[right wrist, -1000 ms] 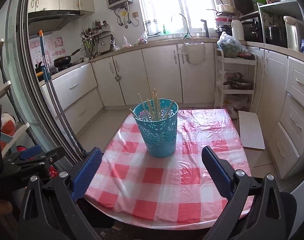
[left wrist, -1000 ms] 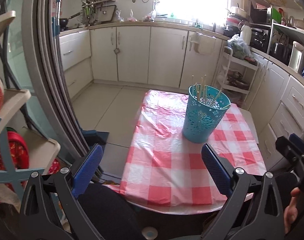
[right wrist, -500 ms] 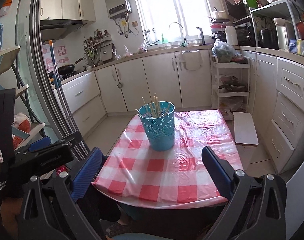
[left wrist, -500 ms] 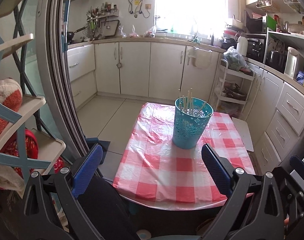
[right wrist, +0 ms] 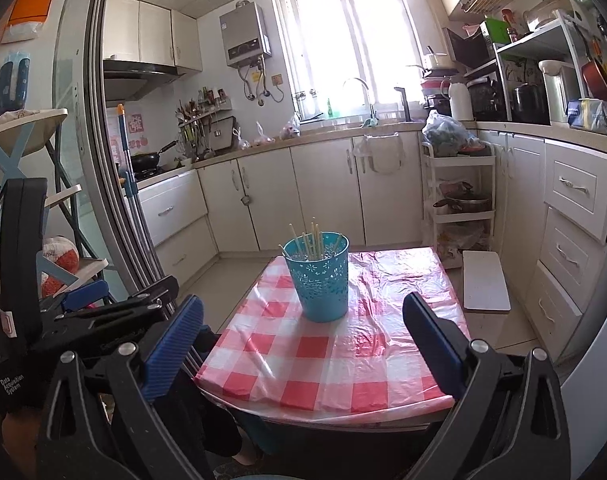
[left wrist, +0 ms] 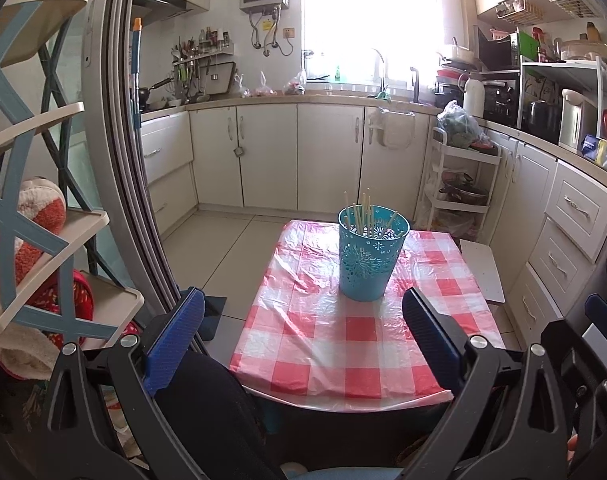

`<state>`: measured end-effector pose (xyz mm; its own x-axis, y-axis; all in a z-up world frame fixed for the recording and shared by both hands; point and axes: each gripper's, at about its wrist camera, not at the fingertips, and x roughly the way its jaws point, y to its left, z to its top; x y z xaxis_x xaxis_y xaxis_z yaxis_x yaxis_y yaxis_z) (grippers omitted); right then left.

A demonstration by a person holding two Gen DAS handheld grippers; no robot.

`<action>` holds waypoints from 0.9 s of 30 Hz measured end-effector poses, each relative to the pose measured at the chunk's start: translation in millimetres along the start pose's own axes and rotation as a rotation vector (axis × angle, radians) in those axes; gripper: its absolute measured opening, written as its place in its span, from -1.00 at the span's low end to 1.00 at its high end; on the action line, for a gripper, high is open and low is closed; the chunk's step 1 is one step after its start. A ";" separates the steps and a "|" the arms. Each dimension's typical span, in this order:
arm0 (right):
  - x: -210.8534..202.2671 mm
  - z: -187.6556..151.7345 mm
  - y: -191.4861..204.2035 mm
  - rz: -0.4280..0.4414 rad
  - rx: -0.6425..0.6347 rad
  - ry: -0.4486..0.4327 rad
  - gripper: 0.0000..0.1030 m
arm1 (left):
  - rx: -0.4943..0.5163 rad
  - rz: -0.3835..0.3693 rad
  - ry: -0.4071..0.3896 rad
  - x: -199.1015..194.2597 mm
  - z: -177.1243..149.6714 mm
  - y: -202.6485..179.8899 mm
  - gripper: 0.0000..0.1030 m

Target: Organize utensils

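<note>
On glossy red-checked plastic tablecloth (left wrist: pixel 355 344), perforated teal bin (left wrist: pixel 369 256) of thin wooden chopsticks (left wrist: pixel 363 210), both grippers' jaws wide, empty.

The right tool (right wrist: pixel 301 334) gapes empty short of the teal basket (right wrist: pixel 322 280) holding what look like chopsticks (right wrist: pixel 313 240).

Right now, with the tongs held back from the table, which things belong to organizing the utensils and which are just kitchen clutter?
Part of the job:
- teal cutout holder
- chopsticks standing in it
- checkered tablecloth under it
- left tongs and right tongs, both open and empty

Just lying about:
- white board beside the table
- white trolley with a pot
- frying pan on the stove
</note>
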<state>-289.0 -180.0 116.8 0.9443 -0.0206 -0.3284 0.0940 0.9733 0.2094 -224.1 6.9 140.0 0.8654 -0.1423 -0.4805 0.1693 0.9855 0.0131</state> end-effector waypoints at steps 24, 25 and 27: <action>-2.1 -10.6 -16.1 -0.032 0.033 0.018 0.86 | 0.064 -0.012 0.026 4.1 -14.0 -13.8 0.85; 0.4 -10.9 -16.6 -0.037 0.031 0.022 0.86 | 0.065 -0.007 0.029 6.4 -13.7 -13.7 0.85; 5.9 -10.6 -18.4 -0.049 0.031 0.029 0.86 | 0.060 -0.005 0.049 14.6 -13.0 -11.4 0.85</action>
<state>-288.4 -195.6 101.3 0.9289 -0.0608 -0.3654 0.1499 0.9637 0.2209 -219.5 -5.3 121.4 0.8407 -0.1411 -0.5228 0.2031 0.9771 0.0628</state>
